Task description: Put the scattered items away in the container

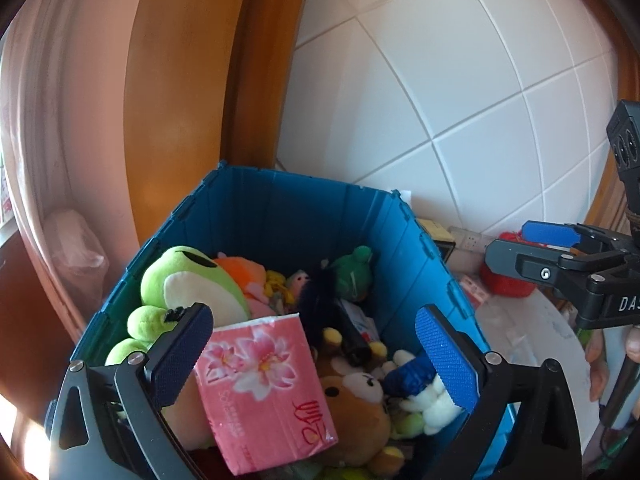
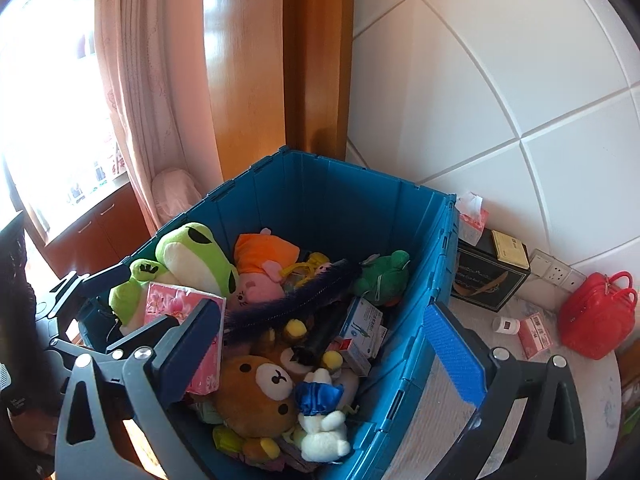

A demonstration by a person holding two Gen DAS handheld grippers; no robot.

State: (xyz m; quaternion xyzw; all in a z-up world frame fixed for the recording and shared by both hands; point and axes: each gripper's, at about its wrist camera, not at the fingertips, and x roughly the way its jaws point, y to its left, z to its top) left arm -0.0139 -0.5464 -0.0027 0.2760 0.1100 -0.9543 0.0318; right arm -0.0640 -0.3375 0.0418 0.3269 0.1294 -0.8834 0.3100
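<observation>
Both our grippers, left (image 1: 314,354) and right (image 2: 322,354), gape wide with ribbed blue pads holding nothing, above the ridged blue plastic crate (image 2: 416,344) where the glossy pink tissue pack (image 1: 266,392) leans among plush toys.

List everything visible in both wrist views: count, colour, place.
blue folding plastic crate: 1, blue, against the tiled wall
green frog plush: 1, lime green, crate's left side
pink floral tissue pack: 1, pink, in crate, between the left gripper's open fingers, apparently released
brown bear plush: 1, brown, crate front
orange-and-pink plush: 1, crate back
small dark green plush: 1, crate's right back
white plush with blue cloth: 1, crate front
red handbag: 1, red, table right of crate
black box: 1, black, beside crate
left gripper: 1, blue pads, open over crate
right gripper: 1, blue pads, open, empty
</observation>
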